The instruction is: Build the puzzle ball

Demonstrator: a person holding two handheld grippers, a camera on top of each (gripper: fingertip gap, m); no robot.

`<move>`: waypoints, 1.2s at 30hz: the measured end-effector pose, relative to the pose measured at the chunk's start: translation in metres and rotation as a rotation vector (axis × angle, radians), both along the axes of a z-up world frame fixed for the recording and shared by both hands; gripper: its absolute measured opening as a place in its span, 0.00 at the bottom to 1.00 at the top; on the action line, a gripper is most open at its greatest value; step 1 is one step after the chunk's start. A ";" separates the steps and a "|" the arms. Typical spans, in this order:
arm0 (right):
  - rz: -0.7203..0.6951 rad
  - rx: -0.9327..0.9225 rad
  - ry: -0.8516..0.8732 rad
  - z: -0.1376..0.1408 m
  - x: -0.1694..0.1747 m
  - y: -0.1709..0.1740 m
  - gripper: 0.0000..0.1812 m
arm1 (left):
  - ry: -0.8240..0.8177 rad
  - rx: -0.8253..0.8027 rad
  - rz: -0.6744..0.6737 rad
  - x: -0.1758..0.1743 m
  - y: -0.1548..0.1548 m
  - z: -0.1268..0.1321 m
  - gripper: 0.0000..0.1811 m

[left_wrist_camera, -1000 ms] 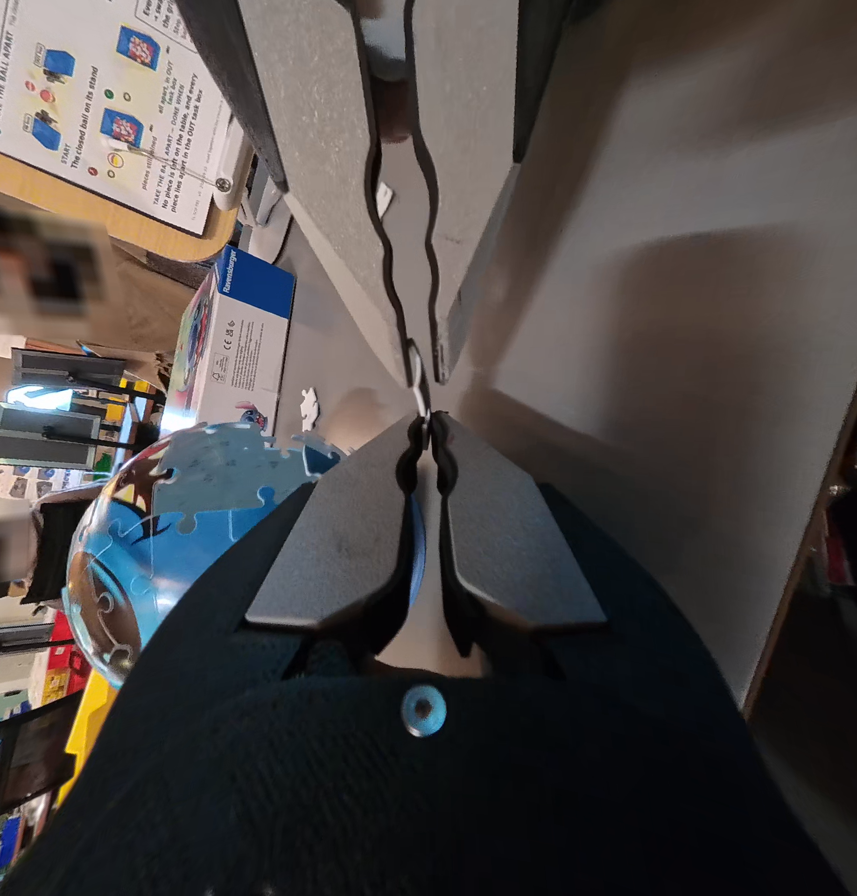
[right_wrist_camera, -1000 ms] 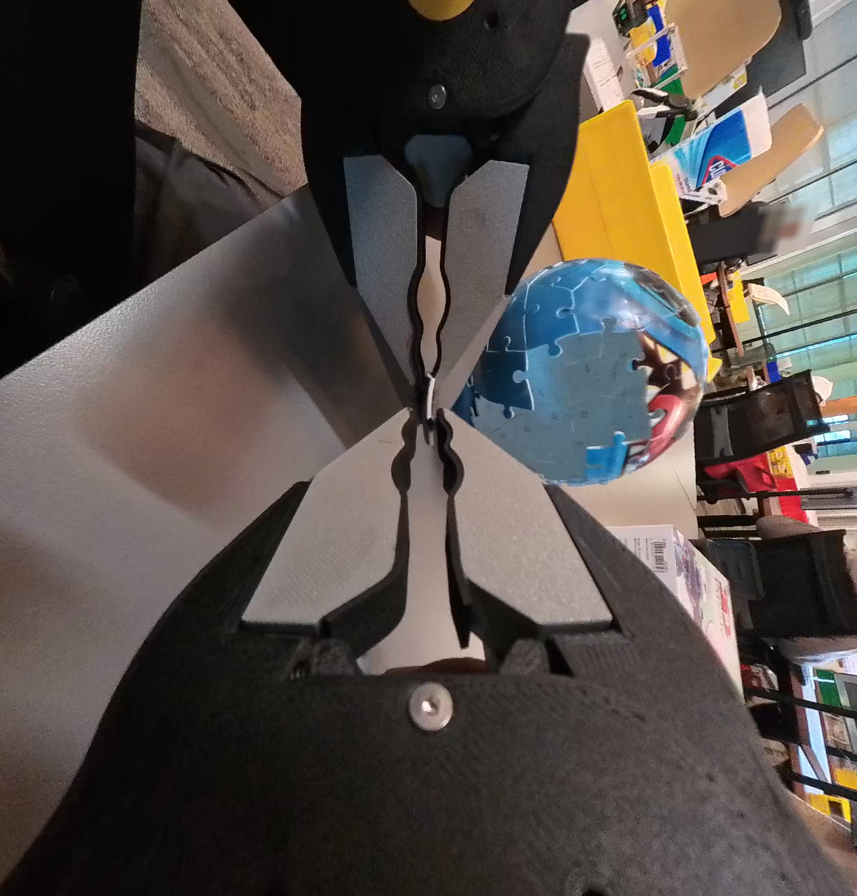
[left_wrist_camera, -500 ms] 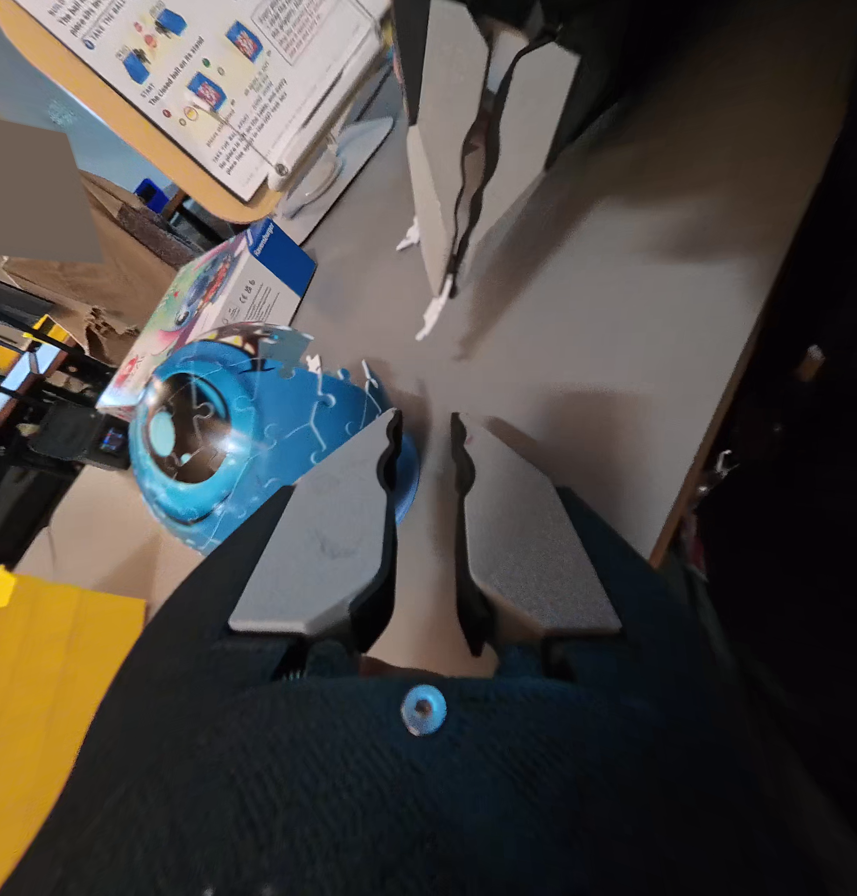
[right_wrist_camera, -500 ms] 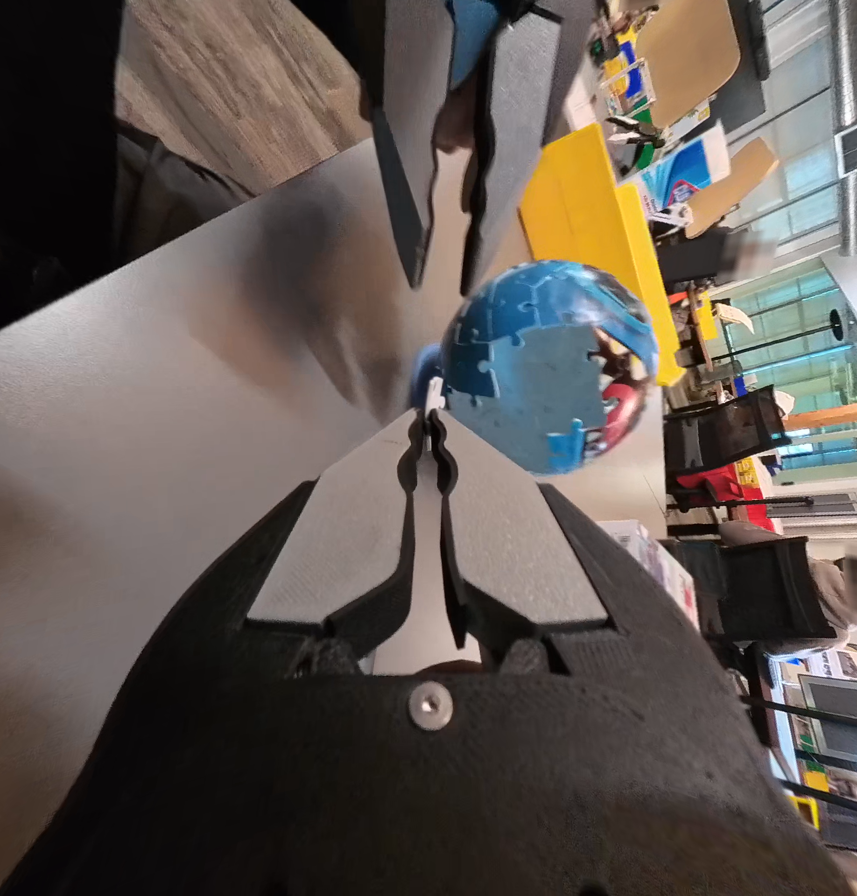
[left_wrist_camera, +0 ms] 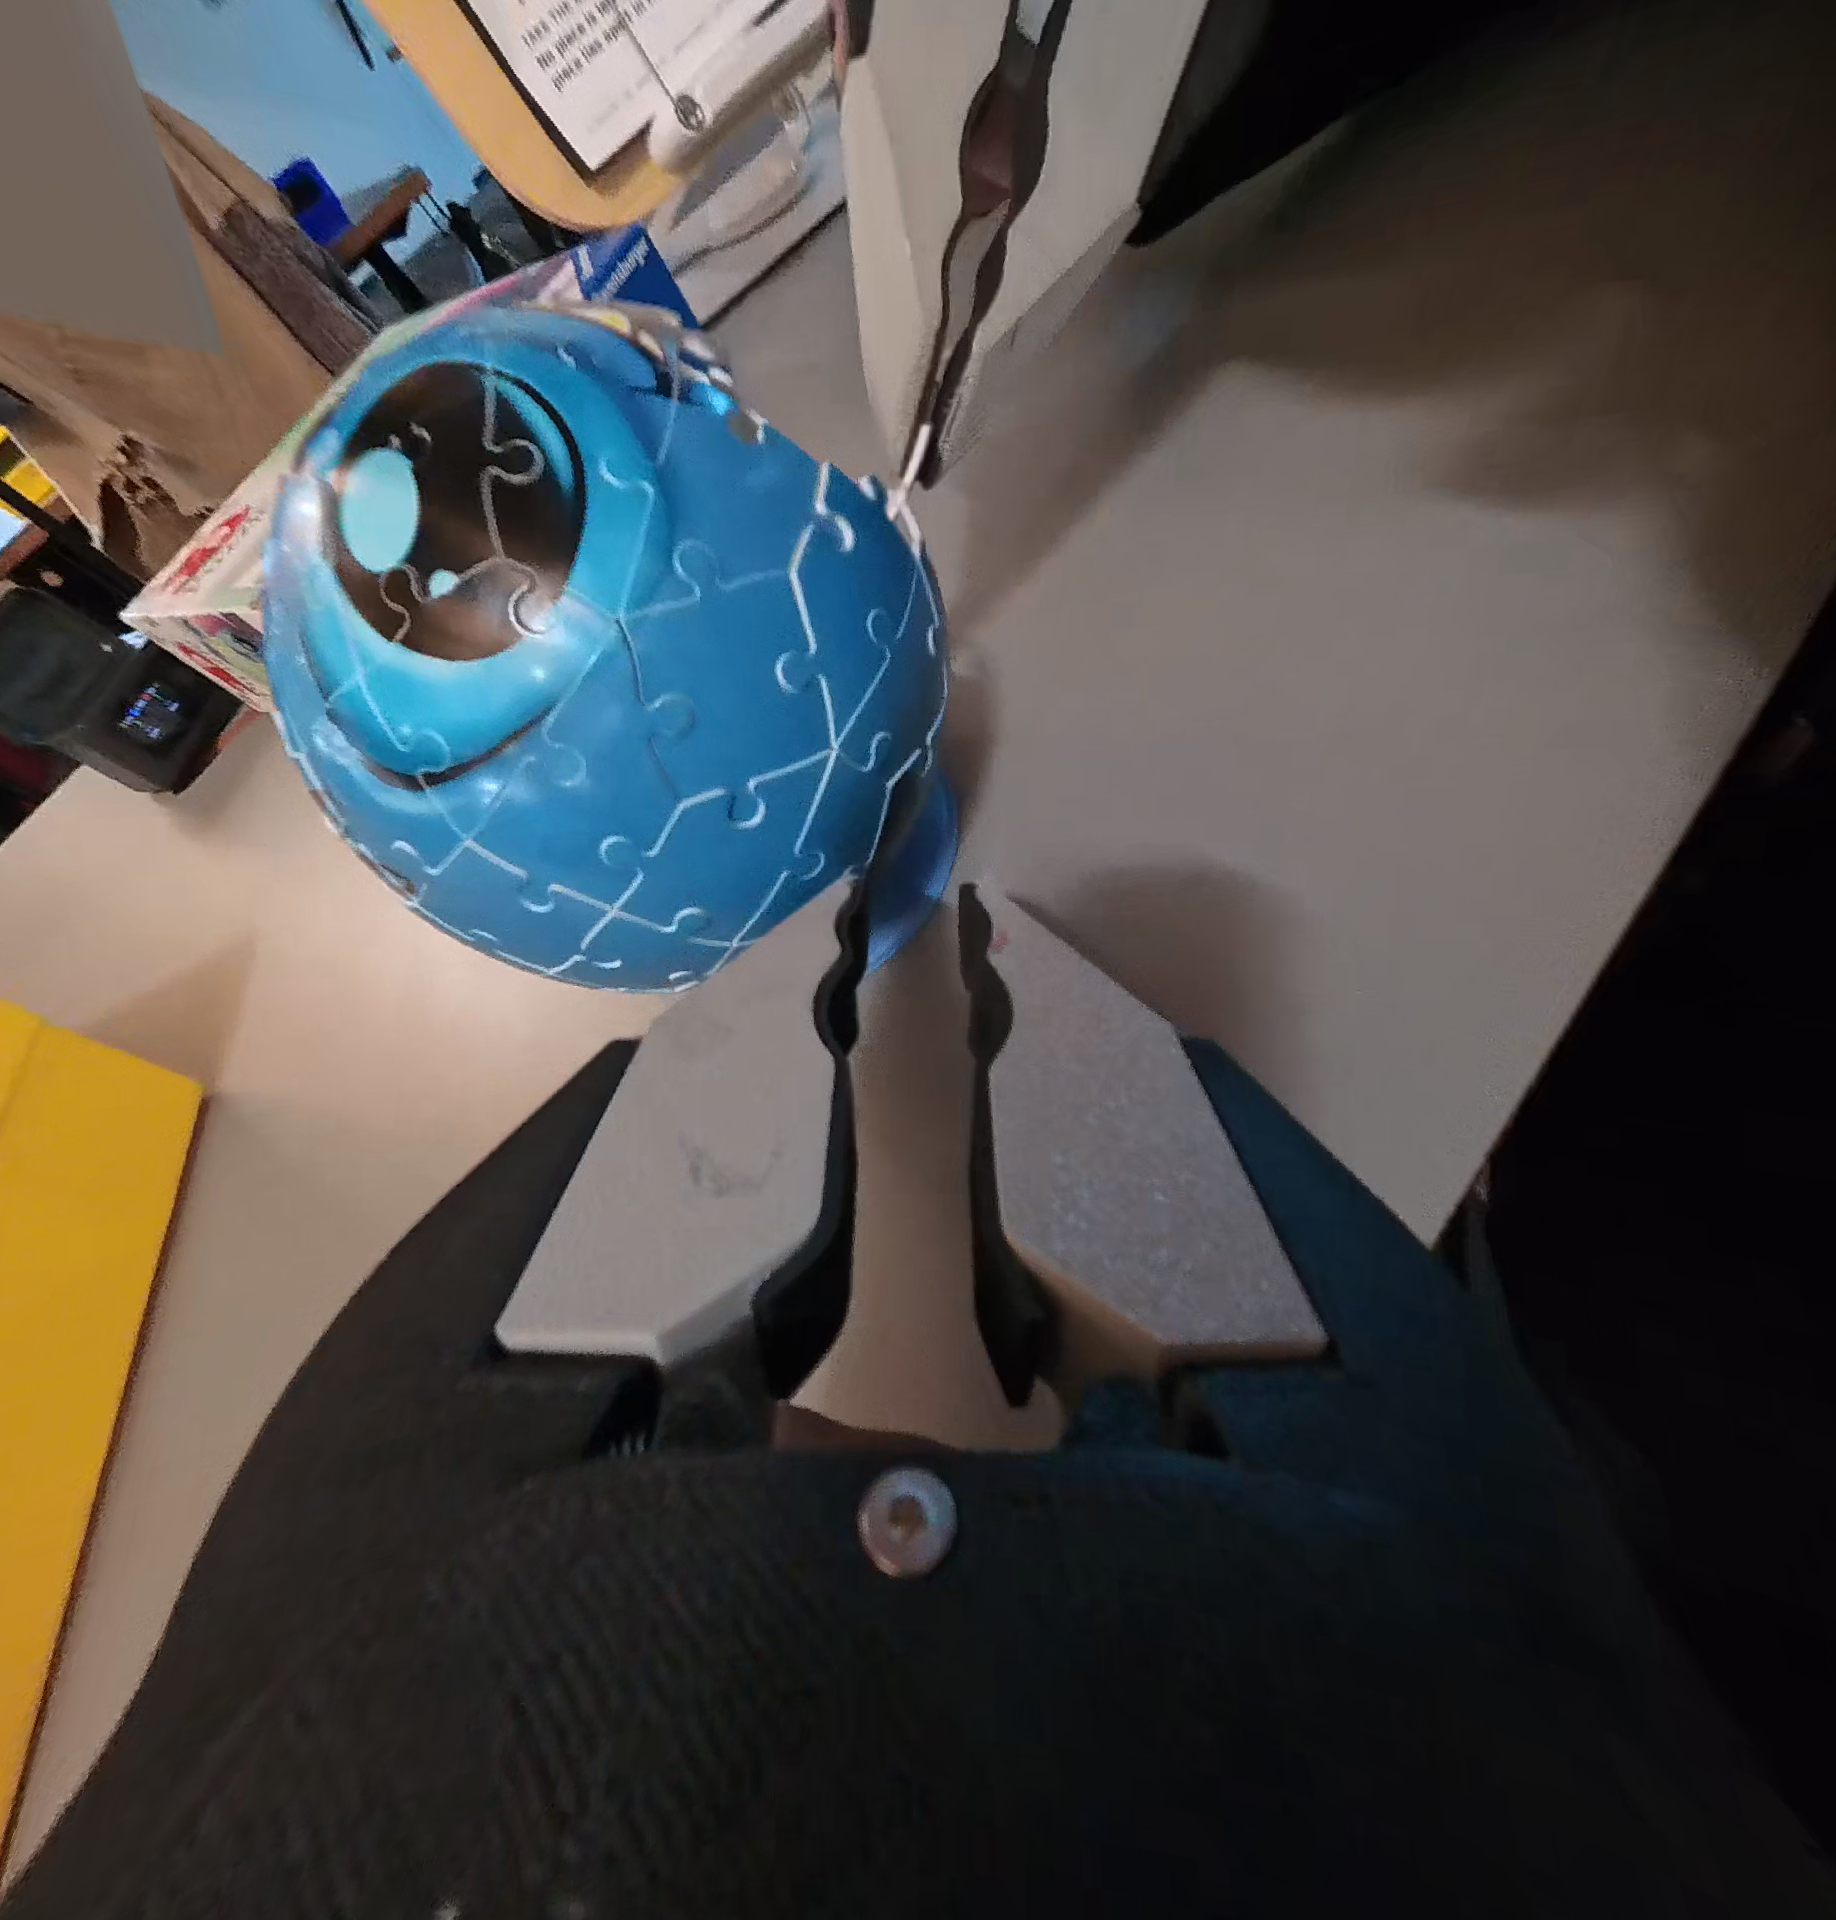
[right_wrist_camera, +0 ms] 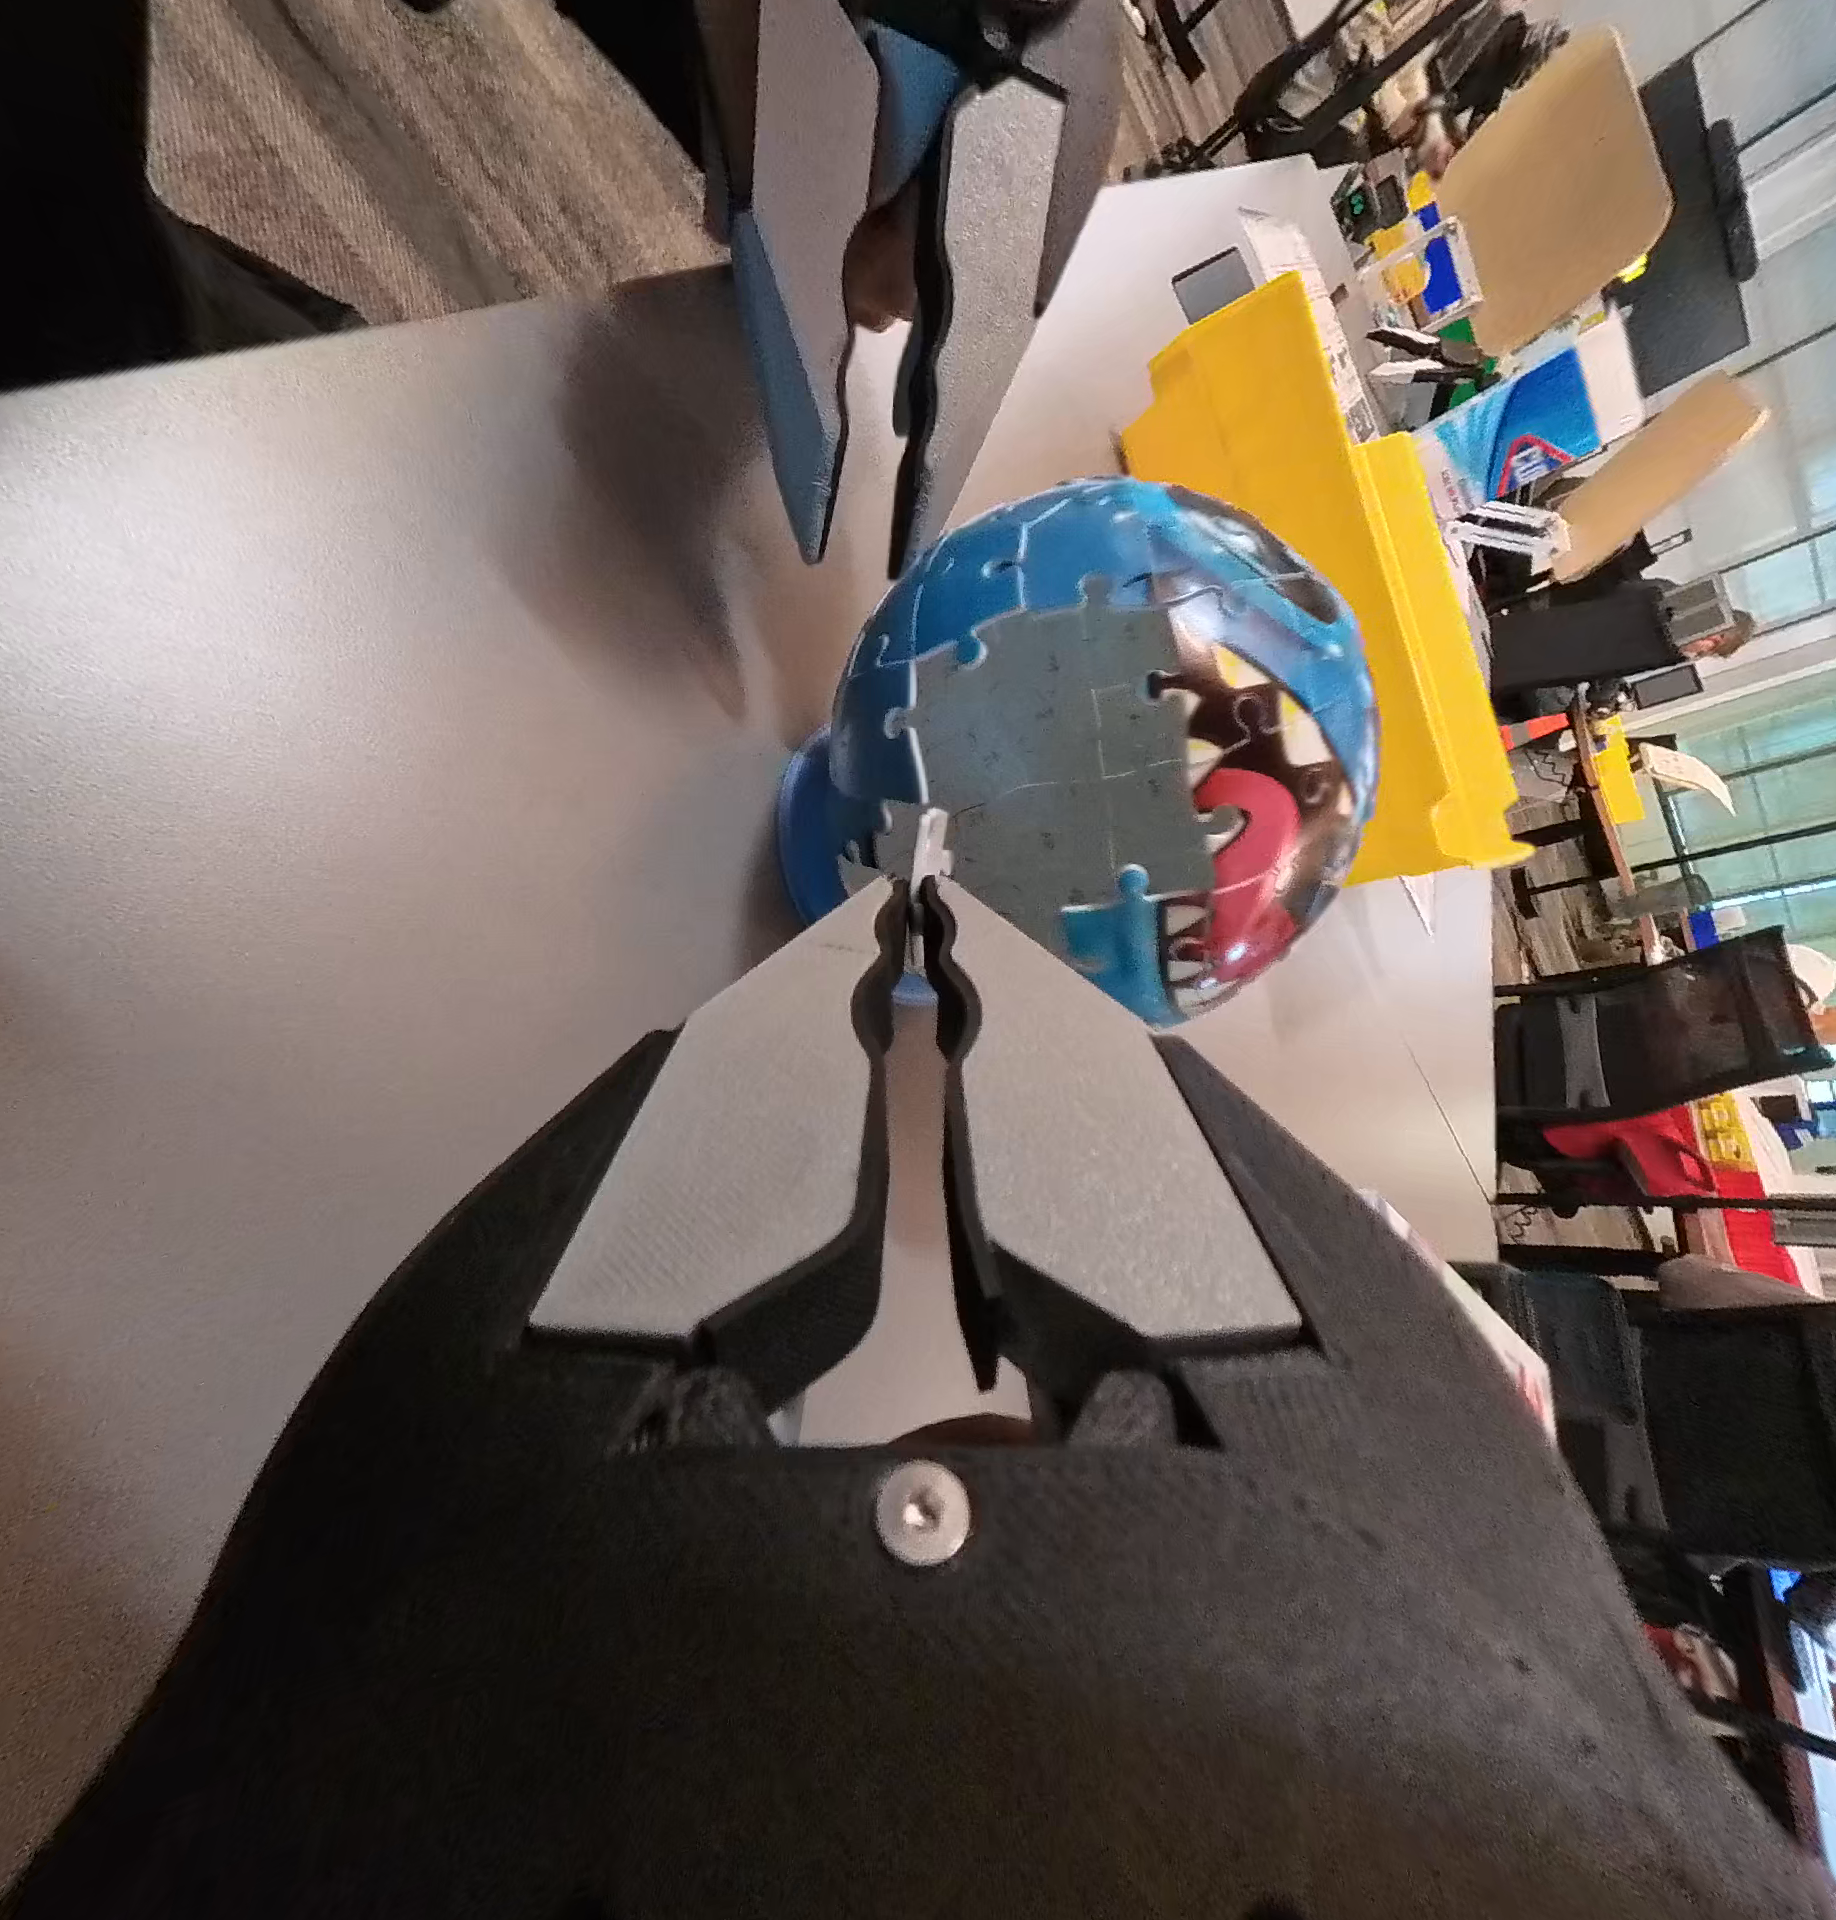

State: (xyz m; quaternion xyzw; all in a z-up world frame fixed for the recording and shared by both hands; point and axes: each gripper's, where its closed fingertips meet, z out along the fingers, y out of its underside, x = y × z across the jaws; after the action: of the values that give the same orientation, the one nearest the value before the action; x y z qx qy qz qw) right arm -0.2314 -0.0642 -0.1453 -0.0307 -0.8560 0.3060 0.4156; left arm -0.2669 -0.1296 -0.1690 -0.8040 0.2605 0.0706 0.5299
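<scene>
Your right gripper [right_wrist_camera: 916, 896] is pinching a small white puzzle piece [right_wrist_camera: 929, 837] against the puzzle ball [right_wrist_camera: 1101, 748], which is sitting on its blue stand [left_wrist_camera: 919, 868] on the grey table [right_wrist_camera: 322, 727]; your left gripper [left_wrist_camera: 909, 920] is hanging beside it, jaws apart, holding nothing

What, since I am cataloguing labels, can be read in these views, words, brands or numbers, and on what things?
I do not copy writing; its bearers are:
White printed sheet on the tan board: legible, not quoted.
Blue-and-white cardboard box behind the blue puzzle ball: brand mark, not quoted.
Small dark device's lit screen: too small.
Blue-and-white printed pack beyond the yellow bin: blurred.
</scene>
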 end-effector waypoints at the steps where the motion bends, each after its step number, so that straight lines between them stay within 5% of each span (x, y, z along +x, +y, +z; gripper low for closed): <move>1: 0.004 0.011 0.001 -0.003 -0.001 -0.001 0.00 | 0.000 -0.012 -0.006 0.000 0.001 -0.002 0.08; 17: 0.001 0.107 0.040 -0.032 -0.030 -0.002 0.00 | 0.053 -0.035 0.053 -0.020 0.012 -0.009 0.04; 25: -0.006 0.109 0.046 -0.040 -0.042 -0.005 0.00 | 0.069 -0.058 0.180 -0.048 0.018 -0.013 0.19; 36: -0.015 0.099 -0.018 -0.051 -0.047 -0.012 0.00 | 0.052 -0.063 0.148 -0.046 0.019 -0.013 0.20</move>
State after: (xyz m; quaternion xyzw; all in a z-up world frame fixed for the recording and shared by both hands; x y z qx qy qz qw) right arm -0.2782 -0.0759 -0.1958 -0.0193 -0.8735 0.2598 0.4112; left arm -0.3134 -0.1104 -0.1816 -0.8351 0.2161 0.1221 0.4909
